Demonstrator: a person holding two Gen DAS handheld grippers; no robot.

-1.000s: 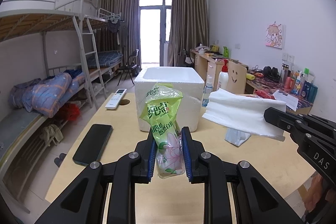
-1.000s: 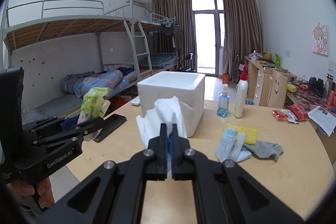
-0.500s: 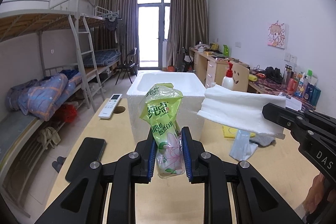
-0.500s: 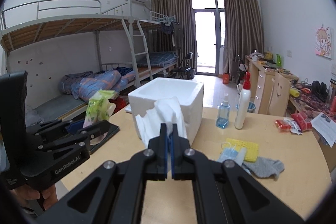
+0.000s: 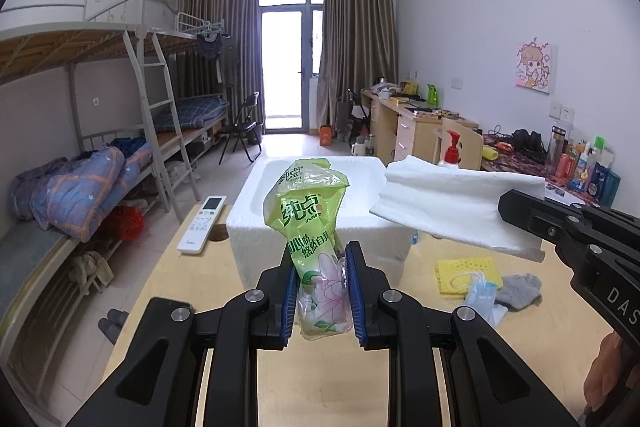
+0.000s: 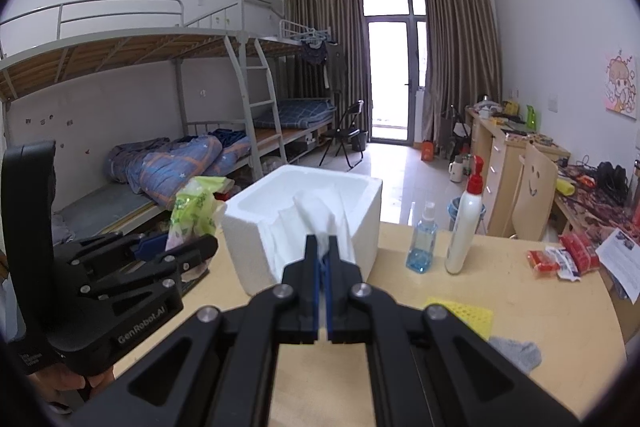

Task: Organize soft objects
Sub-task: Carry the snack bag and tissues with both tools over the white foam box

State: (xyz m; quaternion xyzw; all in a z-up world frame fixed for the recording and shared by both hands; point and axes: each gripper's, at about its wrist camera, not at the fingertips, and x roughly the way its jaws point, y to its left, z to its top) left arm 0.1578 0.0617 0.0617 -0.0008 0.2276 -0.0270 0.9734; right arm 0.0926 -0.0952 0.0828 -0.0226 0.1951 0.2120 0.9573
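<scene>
Item 1: crinkled green-and-clear plastic tissue pack (image 5: 316, 239), printed with a pink flower, pinched low down between the blue pads of the left gripper (image 5: 322, 297) and standing upright above the jaws, in the air short of the white foam box (image 5: 320, 223) on the pale wooden table (image 5: 532, 347). Item 2: folded white cloth (image 6: 320, 223), clamped at one edge by the right gripper (image 6: 323, 267), jaws pressed together on it, hanging out toward the box opening. Risk: thin film may slide from the low pinch if tilted, and the top-heavy pack could flop; the cloth, held at 1 edge only, could catch the box rim or unfold and drape outside. Unsorted on the table: yellow mesh sponge (image 5: 468, 269), blue face mask (image 5: 482, 297), grey sock (image 5: 520, 291).
</scene>
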